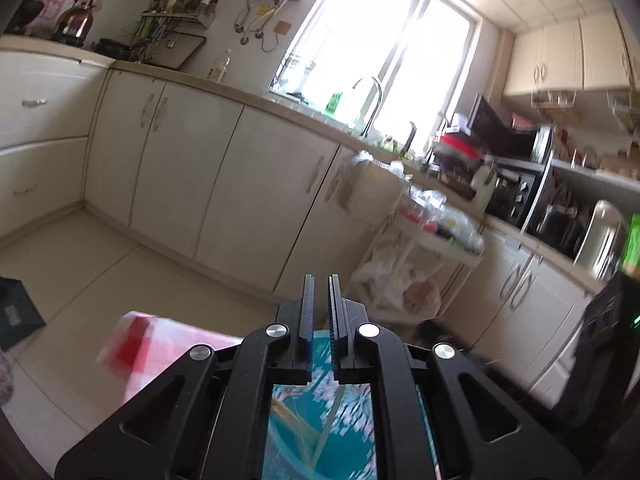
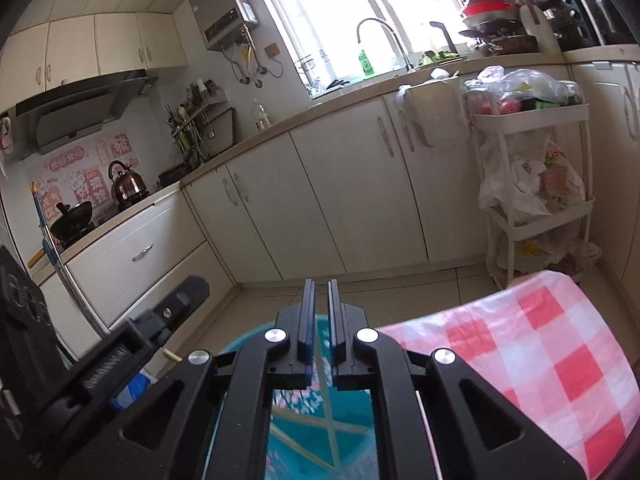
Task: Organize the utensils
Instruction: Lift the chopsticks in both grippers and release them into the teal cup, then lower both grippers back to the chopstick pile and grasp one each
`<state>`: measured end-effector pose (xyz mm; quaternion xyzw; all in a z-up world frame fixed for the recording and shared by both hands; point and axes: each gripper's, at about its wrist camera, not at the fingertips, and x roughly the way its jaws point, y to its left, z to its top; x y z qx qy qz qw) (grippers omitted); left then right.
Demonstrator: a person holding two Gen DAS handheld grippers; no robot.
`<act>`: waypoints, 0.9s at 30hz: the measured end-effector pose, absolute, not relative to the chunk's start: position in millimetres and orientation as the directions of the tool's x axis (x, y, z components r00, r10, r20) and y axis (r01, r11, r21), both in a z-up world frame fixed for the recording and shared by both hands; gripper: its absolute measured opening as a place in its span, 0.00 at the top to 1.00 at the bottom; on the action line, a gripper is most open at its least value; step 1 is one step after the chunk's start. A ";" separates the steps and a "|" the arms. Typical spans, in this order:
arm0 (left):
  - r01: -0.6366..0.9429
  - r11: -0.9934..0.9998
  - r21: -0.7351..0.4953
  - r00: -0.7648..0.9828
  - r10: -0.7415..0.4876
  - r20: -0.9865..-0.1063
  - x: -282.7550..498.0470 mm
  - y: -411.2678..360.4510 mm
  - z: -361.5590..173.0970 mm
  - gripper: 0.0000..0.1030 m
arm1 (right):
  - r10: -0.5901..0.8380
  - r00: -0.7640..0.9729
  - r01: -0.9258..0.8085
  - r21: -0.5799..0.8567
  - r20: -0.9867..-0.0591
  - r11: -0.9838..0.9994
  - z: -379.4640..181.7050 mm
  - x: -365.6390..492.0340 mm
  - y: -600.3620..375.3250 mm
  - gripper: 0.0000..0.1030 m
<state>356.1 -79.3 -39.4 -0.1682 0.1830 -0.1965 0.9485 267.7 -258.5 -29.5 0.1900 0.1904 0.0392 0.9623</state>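
Overhead, two black hand-held grippers hover above a round teal plastic tray printed with pale pink blossoms (image 2: 288,432), which sits beside a red-and-white checked tablecloth (image 2: 560,360) in a cream-tiled kitchen. Long pale chopsticks (image 2: 320,424) lie crossed inside the tray, seen through the frame of the right gripper (image 2: 321,284); its two flat pads stand parallel with only a thin slit between them, and nothing is caught in that slit. From the left wrist camera, the left gripper (image 1: 322,280) shows the same posture: pads nearly together, a narrow gap, grasping nothing. Below it the tray (image 1: 352,420) appears again, blurred, with pale chopsticks (image 1: 304,436) slanting across its bottom. At the left edge of the right wrist view, part of a black gripper body (image 2: 160,320) juts in, held just beside the tray's rim. Beyond the tablecloth, a white tiered trolley (image 2: 532,120) loaded with plastic bags stands against the cream cabinets (image 2: 340,200), and a dark metal kettle (image 2: 126,186) rests on the stove near the corner. A curved chrome tap (image 2: 380,32) rises before the bright window.
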 end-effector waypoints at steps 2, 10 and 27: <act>0.305 0.874 -0.378 0.851 -0.428 -0.304 343.0 -73.3 -41.0 0.83 | 0.138 0.922 0.015 0.390 -0.362 0.921 -31.2 242.8 -268.6 0.85; 0.255 0.919 -0.299 0.832 -0.366 -0.416 266.8 -48.2 -56.8 0.43 | 0.183 0.752 0.005 0.284 -0.633 0.959 -95.4 177.2 -254.4 0.85; 0.336 0.916 -0.218 0.535 -0.376 -0.756 191.1 -96.7 -163.6 0.43 | 0.129 0.532 -0.108 0.085 -0.837 0.991 -164.3 201.1 -219.7 0.93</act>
